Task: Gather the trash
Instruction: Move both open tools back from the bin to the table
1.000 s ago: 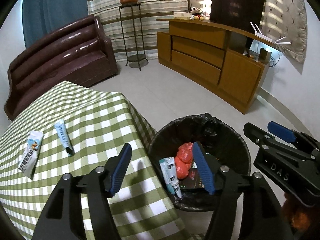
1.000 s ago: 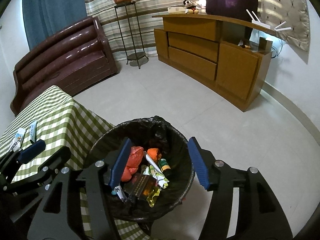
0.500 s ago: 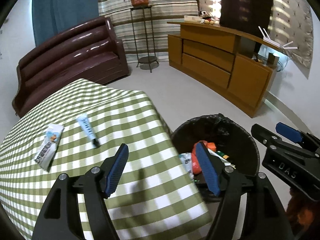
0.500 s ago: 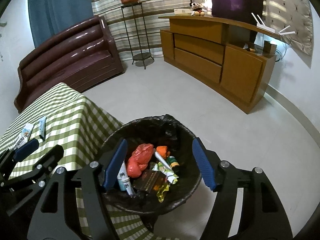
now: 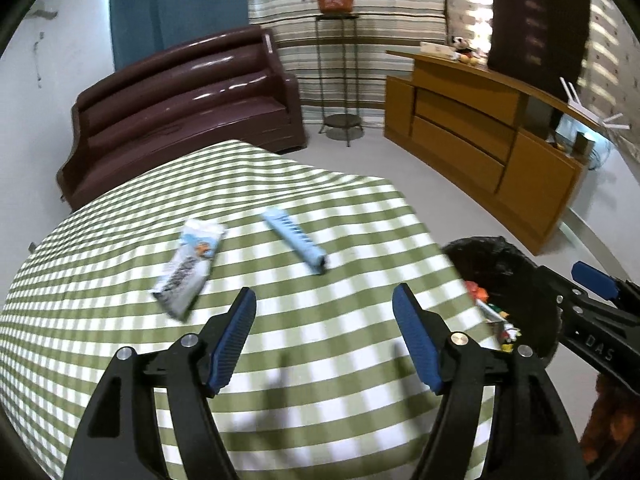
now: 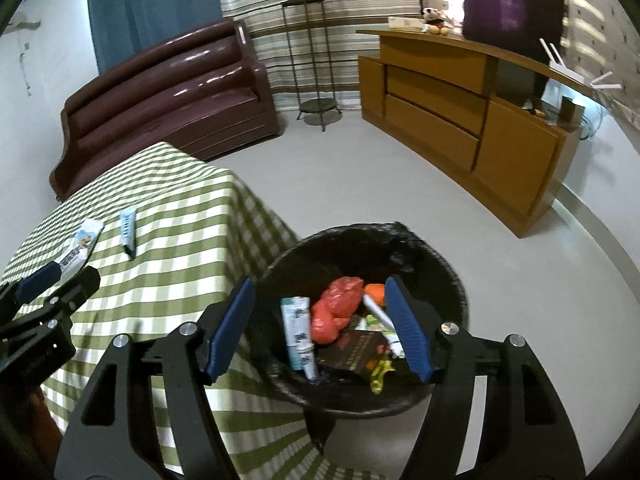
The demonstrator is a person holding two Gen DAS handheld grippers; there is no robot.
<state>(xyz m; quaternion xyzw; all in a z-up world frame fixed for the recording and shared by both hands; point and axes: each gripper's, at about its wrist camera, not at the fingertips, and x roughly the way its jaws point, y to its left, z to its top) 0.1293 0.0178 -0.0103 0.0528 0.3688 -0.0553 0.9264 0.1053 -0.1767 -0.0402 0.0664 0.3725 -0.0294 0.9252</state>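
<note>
Judging progress, we reckon most trash is in the bin (image 6: 448, 276) w/ wrapper (image 5: 188, 266) & tube (image 5: 294, 240) left on the table (image 5: 120, 320); left claw (image 5: 324, 340) & right claw (image 6: 318, 326) gape empty, left's jaws just widened.

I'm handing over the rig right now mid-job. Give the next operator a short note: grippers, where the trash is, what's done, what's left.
Left hand-held gripper: open, empty, over the checked table; its jaws have just been opening.
Right hand-held gripper: open, empty, over the bin; its jaws have just been opening too.
Bin stands on the floor beside the table and holds a red bag, a tube and other scraps.
Left to do: white wrapper and blue tube lie on the table. Probably take the blue tube first, since it lies closer to the bin.
</note>
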